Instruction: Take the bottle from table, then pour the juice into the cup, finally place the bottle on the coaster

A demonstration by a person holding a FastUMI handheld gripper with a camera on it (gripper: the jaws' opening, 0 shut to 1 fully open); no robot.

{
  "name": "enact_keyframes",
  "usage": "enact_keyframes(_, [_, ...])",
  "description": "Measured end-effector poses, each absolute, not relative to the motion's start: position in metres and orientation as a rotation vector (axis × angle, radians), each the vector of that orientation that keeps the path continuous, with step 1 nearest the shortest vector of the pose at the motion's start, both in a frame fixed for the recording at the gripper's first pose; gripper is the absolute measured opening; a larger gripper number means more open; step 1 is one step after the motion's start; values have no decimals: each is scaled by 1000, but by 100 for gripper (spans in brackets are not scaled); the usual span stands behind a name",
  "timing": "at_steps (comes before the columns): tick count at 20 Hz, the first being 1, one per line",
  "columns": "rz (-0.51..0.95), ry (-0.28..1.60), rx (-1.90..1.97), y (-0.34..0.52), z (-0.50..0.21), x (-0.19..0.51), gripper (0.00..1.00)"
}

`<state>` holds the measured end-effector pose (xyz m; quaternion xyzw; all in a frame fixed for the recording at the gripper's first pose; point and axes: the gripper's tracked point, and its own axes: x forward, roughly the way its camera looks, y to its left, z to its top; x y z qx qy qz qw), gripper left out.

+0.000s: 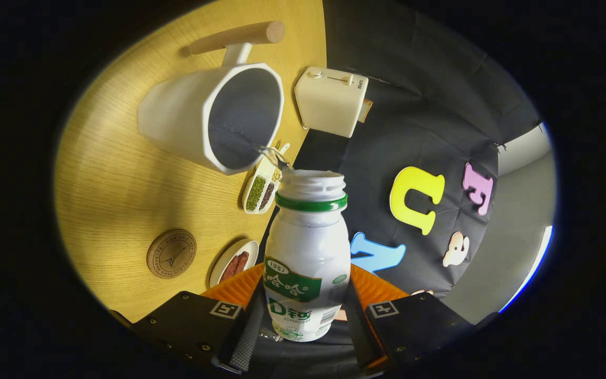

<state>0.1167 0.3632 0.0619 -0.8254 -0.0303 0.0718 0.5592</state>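
Bottle (306,252) uncapped, clamped between jaws of gripper (303,321), tipped with mouth at rim of white cup (213,118), thin liquid stream entering cup, round coaster (171,253) on worktop (113,179) nearby, beside small dish (233,262).

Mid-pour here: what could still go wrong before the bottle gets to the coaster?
1. The stream leaves the bottle mouth and enters the cup right by its near rim; a small wobble could spill it onto the table.
2. The seed tray lies just beside that rim, so drips might land in it.
3. The gripper jaws clamp the bottle low on its body, so it may pivot when tilted back.
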Motion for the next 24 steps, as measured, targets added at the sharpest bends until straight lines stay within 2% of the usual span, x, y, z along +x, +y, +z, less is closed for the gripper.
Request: enact_keyframes(24, [117,-128,-2098,373,75,115,72])
